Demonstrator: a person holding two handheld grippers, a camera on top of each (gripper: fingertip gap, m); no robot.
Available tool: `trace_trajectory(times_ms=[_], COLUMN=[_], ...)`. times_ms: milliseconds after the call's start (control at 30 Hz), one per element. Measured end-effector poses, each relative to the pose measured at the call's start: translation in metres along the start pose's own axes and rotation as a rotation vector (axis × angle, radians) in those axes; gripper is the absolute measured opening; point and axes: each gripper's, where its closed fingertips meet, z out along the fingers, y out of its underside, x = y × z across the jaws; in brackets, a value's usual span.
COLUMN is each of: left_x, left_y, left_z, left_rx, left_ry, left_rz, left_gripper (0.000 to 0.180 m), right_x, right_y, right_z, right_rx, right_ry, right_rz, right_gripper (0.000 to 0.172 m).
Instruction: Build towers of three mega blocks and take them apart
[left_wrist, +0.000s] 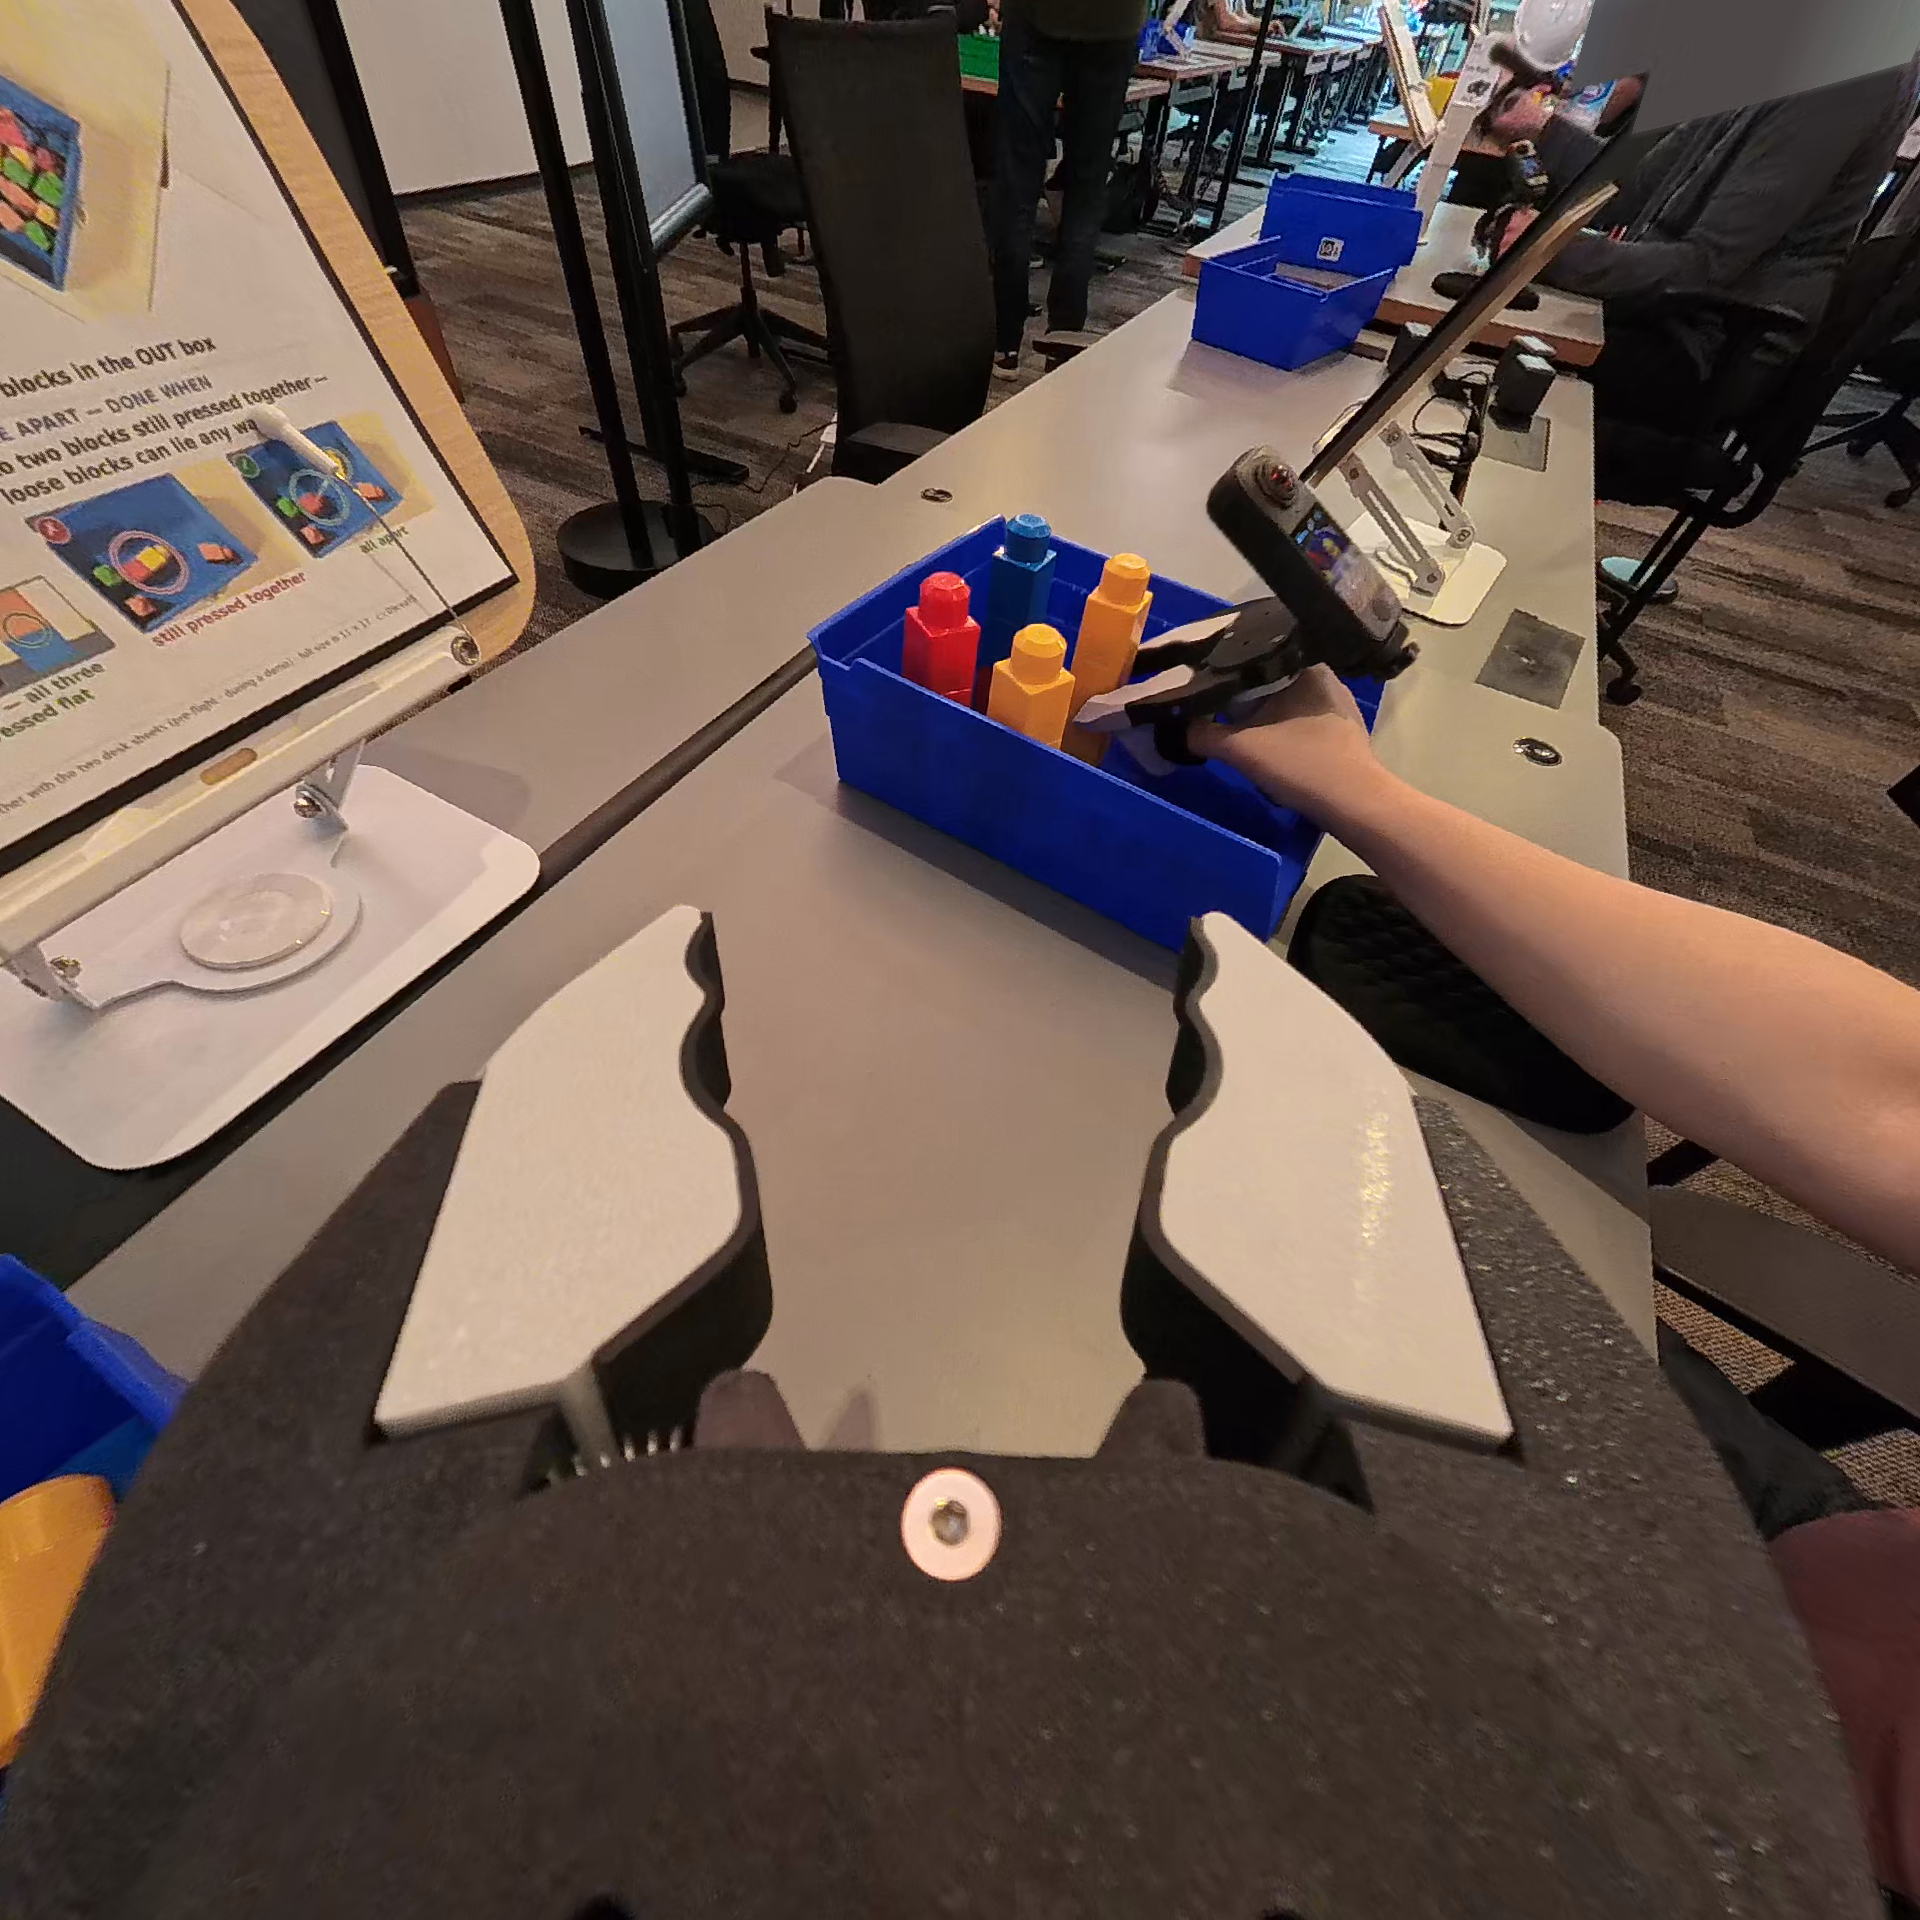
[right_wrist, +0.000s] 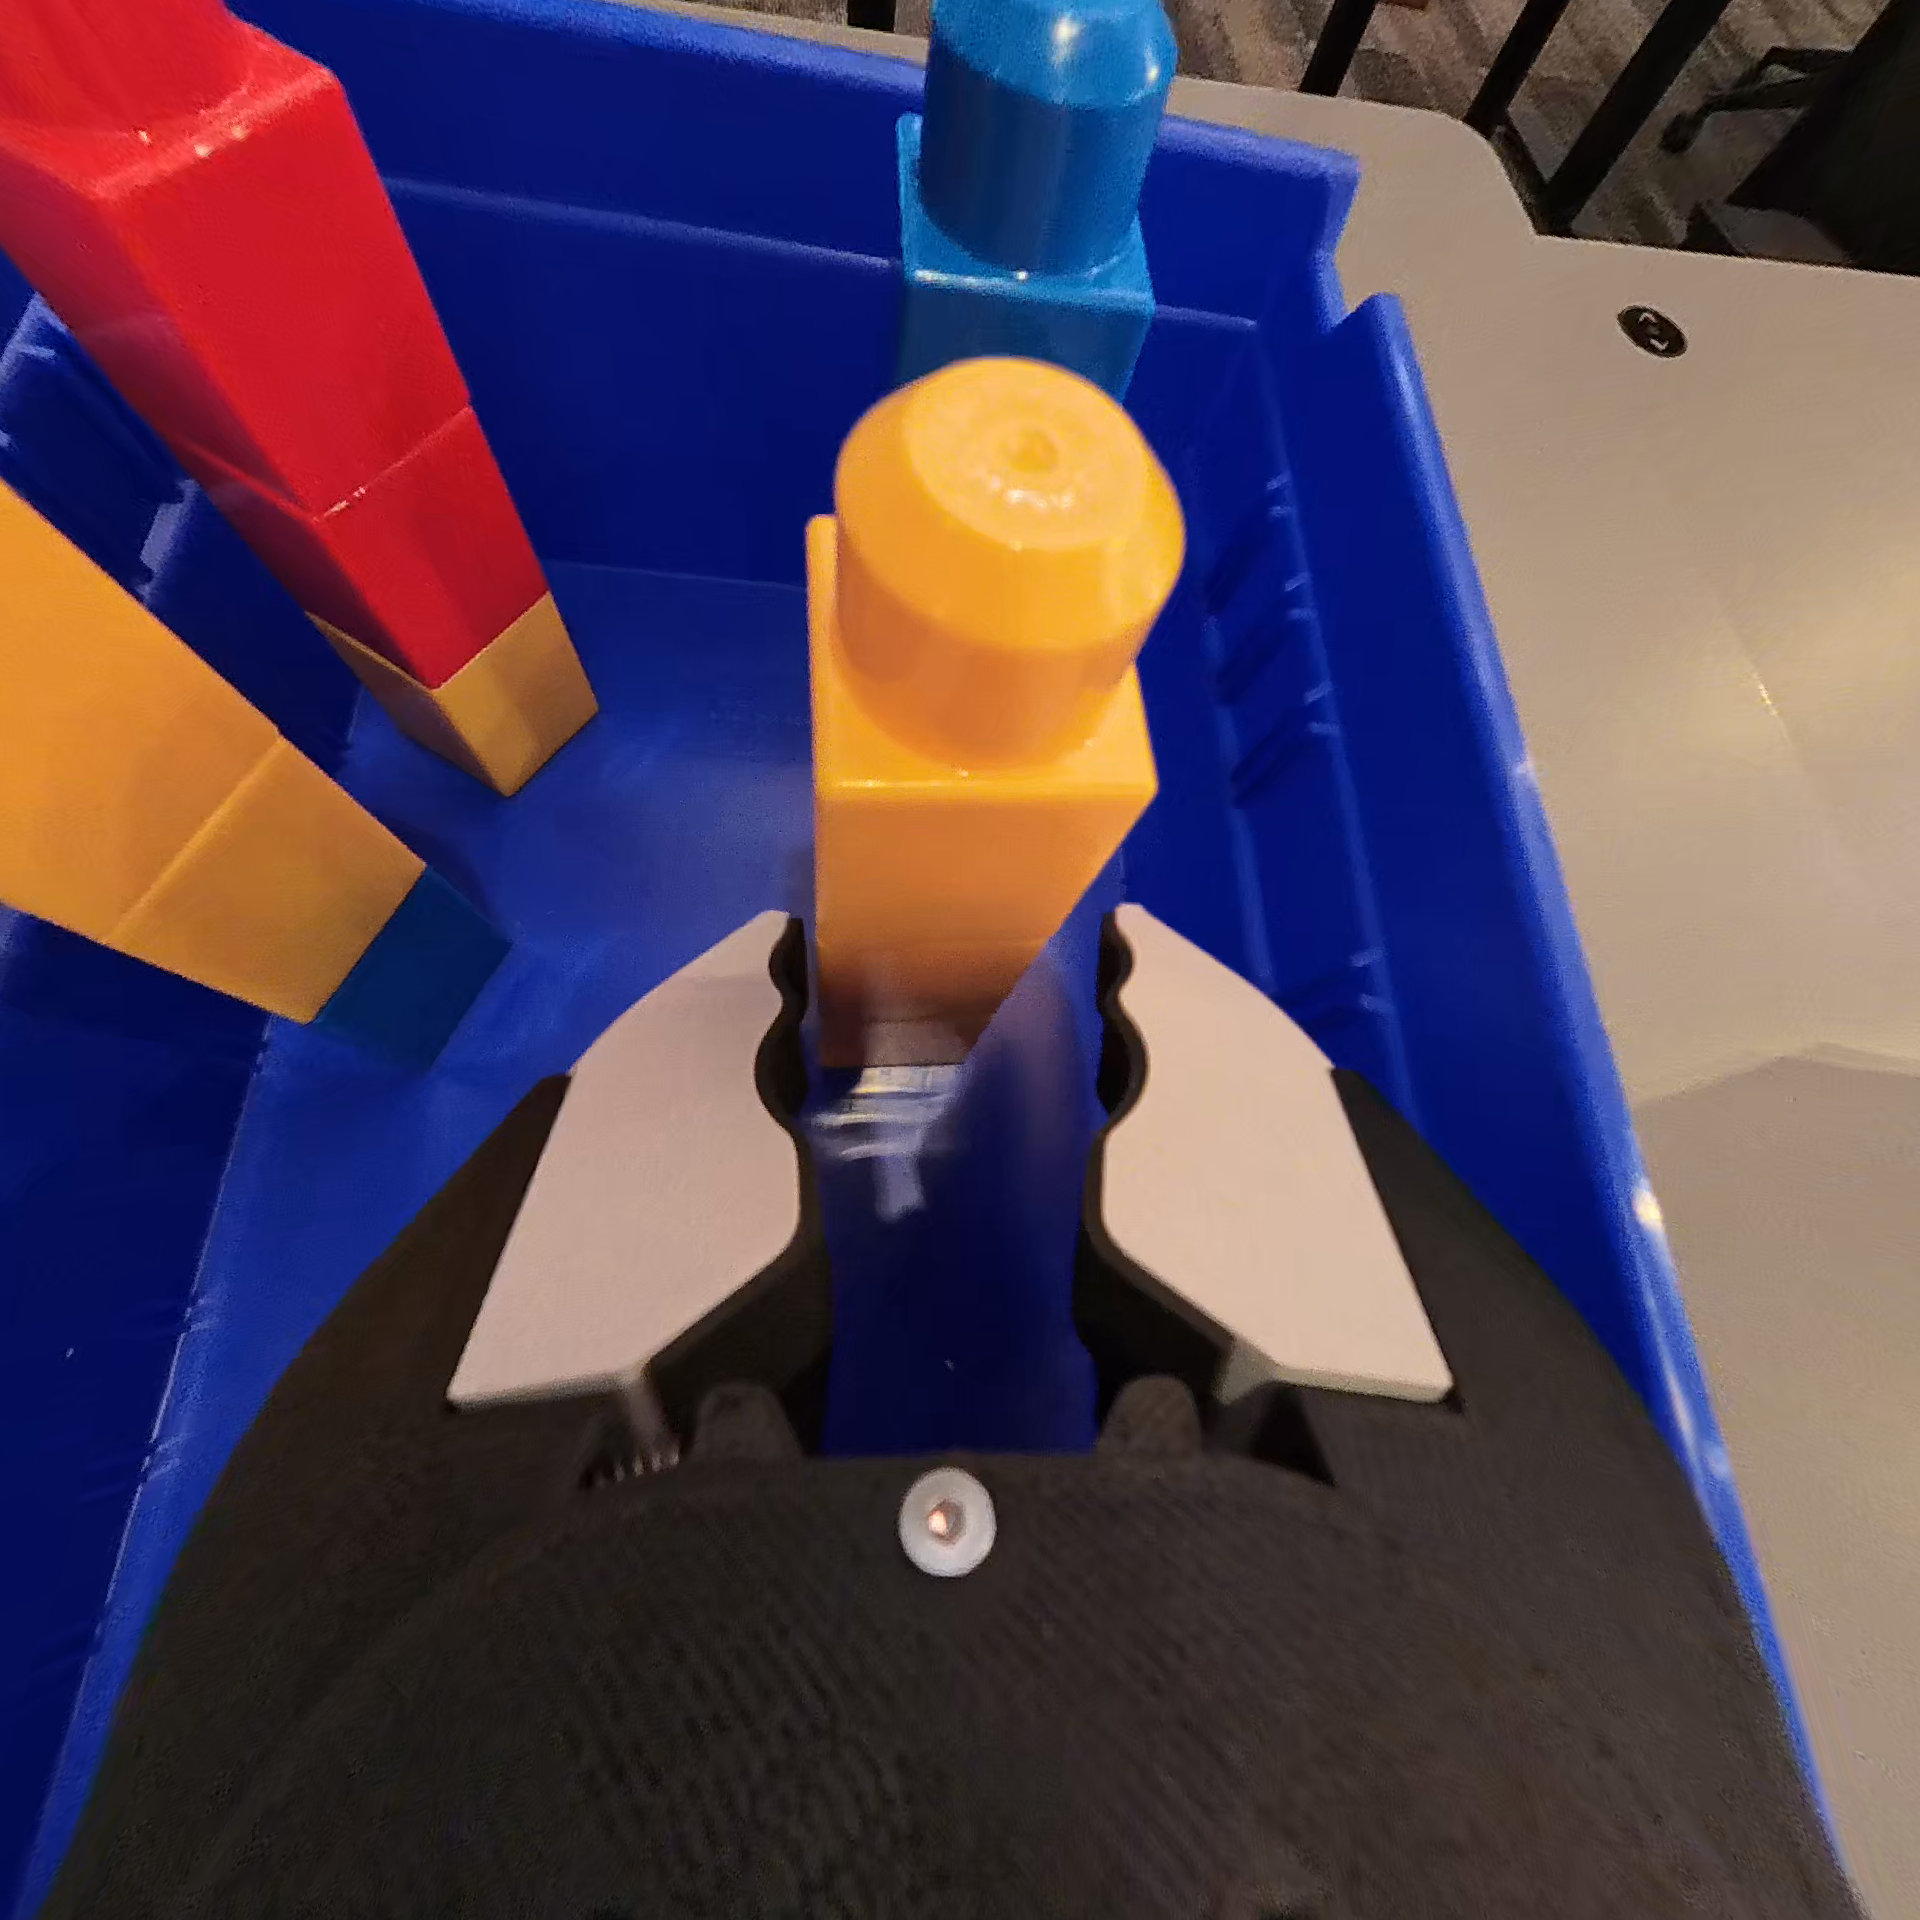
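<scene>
Right gripper (right_wrist: 951, 997) down inside the blue bin (right_wrist: 1475, 727), jaws parted around the foot of an orange tower (right_wrist: 977, 831). Left pad close against the tower's side, contact not certain; a clear strip of bin floor visible between the tower and the right pad (right_wrist: 1117, 997), so nothing clamped, tower standing on its own. Probably a tower just set down, or one about to be taken, with fingers low at the base for the steadiest hold.

Further into the bin from that tower: a blue-topped tower (right_wrist: 1023, 239) directly behind it near the far wall, a red tower on an orange base block (right_wrist: 312, 416) up to the left, and another orange tower over a blue block (right_wrist: 177, 831) at the left edge. All four upright and spaced apart, likely so fingers can pass between them.

Left gripper (left_wrist: 951, 997) wide open and empty, hovering above bare grey table (left_wrist: 935, 1143) on the near side of the bin (left_wrist: 1039, 821), apparently waiting its turn. Beyond the bin on the same desk, a second blue bin (left_wrist: 1288, 301). To the left of the working bin, an instruction sheet on a stand (left_wrist: 208, 520).
</scene>
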Motion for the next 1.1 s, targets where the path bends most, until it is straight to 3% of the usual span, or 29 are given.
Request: trace_trajectory(times_ms=[267, 667, 833, 1100], left_x=[-0.011, -0.056, -0.061, -0.043], left_y=[0.007, 0.03, 0.009, -0.058], left_z=[0.004, -0.014, -0.048, -0.092], left_rx=[-0.019, -0.067, 0.033, 0.145], left_ry=[-0.067, -0.486, -0.641, -0.786], left_rz=[-0.051, -0.082, -0.092, -0.059], left_gripper=[0.095, 0.122, 0.124, 0.132], right_x=[0.007, 0.006, -0.014, -0.09], right_y=[-0.02, -0.059, -0.101, -0.179], right_z=[-0.038, -0.162, -0.218, -0.285], right_rx=[0.083, 0.345, 0.51, 0.676], right_ry=[0.043, 0.078, 0.06, -0.035], right_rz=[0.017, 0.043, 0.018, -0.054], right_gripper=[0.065, 0.087, 0.098, 0.125])
